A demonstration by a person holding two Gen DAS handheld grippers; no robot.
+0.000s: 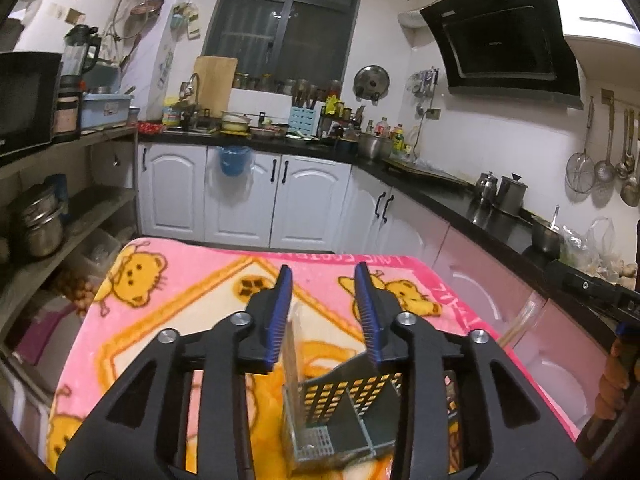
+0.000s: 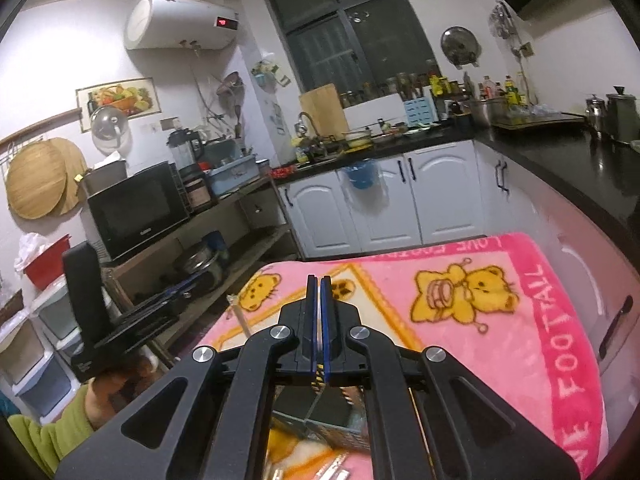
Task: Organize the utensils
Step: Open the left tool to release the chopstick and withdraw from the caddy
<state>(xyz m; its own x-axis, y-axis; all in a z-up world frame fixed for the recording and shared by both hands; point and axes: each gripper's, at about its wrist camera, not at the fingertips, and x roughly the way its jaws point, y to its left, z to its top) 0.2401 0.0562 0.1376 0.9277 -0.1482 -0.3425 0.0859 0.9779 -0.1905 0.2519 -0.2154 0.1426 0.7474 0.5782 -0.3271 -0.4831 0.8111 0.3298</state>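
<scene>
A grey utensil holder (image 1: 352, 408) with perforated walls and inner dividers stands on the pink bear-patterned blanket (image 1: 192, 280), its open compartments facing up. A clear, flat packet (image 1: 294, 344) rises upright at its left side; what it contains is too blurred to tell. In the right wrist view a thin utensil handle (image 2: 319, 380) with yellow-and-black marking runs down into the holder's dark compartment (image 2: 320, 416).

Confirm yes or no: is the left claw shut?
No. In the left wrist view the left claw stands open, its blue pads apart above the utensil holder.
</scene>
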